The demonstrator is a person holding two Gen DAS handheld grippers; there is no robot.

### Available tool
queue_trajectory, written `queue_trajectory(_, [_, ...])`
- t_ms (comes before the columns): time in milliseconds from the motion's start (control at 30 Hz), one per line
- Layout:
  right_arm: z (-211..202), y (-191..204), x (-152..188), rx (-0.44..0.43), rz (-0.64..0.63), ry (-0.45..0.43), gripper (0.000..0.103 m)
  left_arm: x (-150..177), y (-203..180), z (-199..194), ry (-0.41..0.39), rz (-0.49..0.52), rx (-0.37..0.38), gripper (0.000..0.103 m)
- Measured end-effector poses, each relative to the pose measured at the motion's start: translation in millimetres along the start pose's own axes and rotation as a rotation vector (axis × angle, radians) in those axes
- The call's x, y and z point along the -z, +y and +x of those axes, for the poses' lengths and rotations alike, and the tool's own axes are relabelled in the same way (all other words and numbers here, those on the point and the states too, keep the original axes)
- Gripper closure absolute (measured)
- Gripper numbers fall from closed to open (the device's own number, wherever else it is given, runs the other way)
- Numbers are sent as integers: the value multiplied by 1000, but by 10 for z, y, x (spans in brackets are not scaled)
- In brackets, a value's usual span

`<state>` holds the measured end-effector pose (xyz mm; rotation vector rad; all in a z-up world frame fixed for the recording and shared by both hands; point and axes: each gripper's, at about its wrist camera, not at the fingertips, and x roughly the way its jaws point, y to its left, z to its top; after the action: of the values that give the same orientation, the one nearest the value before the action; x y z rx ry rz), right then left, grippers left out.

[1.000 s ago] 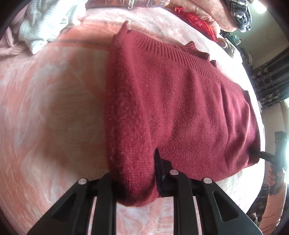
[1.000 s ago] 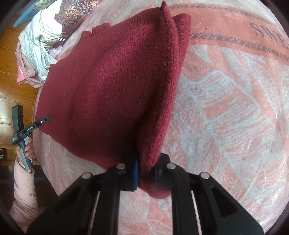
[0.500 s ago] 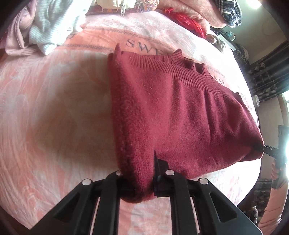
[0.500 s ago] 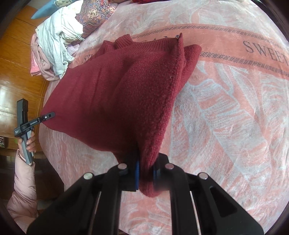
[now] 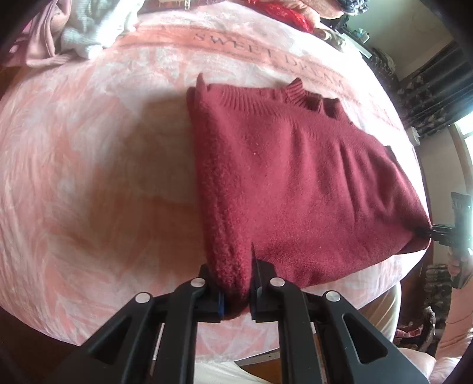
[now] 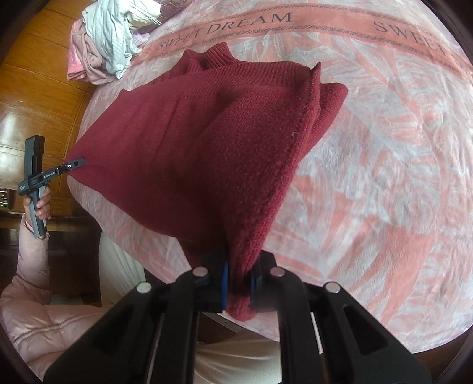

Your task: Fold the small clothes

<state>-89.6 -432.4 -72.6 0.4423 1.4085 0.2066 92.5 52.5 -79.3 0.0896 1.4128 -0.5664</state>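
Note:
A dark red knitted sweater (image 5: 295, 183) is folded and stretched between my two grippers over a pink blanket (image 5: 88, 177). My left gripper (image 5: 236, 292) is shut on the sweater's near left corner. My right gripper (image 6: 239, 283) is shut on the other near corner of the sweater (image 6: 192, 147). The sweater's near edge is lifted off the blanket; its ribbed collar end lies far from me on the blanket. Each view shows the other gripper: the right gripper in the left wrist view (image 5: 434, 232), the left gripper in the right wrist view (image 6: 74, 164).
The blanket (image 6: 384, 177) reads "SWEET DREAM". A pile of pale clothes (image 5: 88, 26) lies at its far left, also in the right wrist view (image 6: 109, 38). Red and pink fabrics (image 5: 283, 11) lie at the far edge. Wooden floor (image 6: 35, 88) is on the left.
Both grippers have pulled back and up with the sweater, away from the blanket's far side. The sweater now looks smaller and more of the blanket shows around it.

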Motion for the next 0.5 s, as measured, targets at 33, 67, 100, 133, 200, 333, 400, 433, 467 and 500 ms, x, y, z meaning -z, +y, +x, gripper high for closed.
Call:
queue_trajectory(33, [59, -37, 54, 5, 10, 11, 94, 38, 26, 115, 10, -6, -15, 92])
queue_trajectory(67, [131, -72, 79, 9, 24, 23, 94, 63, 53, 209, 21, -13, -28, 91])
queue_trajectory(100, [206, -98, 104, 17, 32, 33, 94, 85, 87, 310, 25, -20, -45, 91])
queue_trajectory(133, [289, -131, 121, 28, 38, 40, 94, 93, 121, 387, 29, -30, -49, 91])
queue_trajectory(200, [452, -213, 144, 40, 58, 55, 94, 113, 209, 522, 35, -68, -40, 88])
queue_trajectory(333, [633, -264, 181, 59, 68, 44, 90, 144, 277, 553, 12, -98, -38, 75])
queue_trajectory(400, [613, -264, 208, 71, 75, 28, 74, 156, 270, 483, 4, -100, -51, 68])
queue_trajectory(433, [590, -258, 221, 79, 72, 22, 71, 170, 270, 433, -1, -99, -57, 65])
queue_trajectory(467, [550, -239, 238, 88, 67, 9, 61, 193, 260, 359, -8, -101, -64, 62])
queue_trajectory(500, [496, -228, 269, 92, 66, -4, 56, 206, 254, 280, -22, -106, -73, 61])
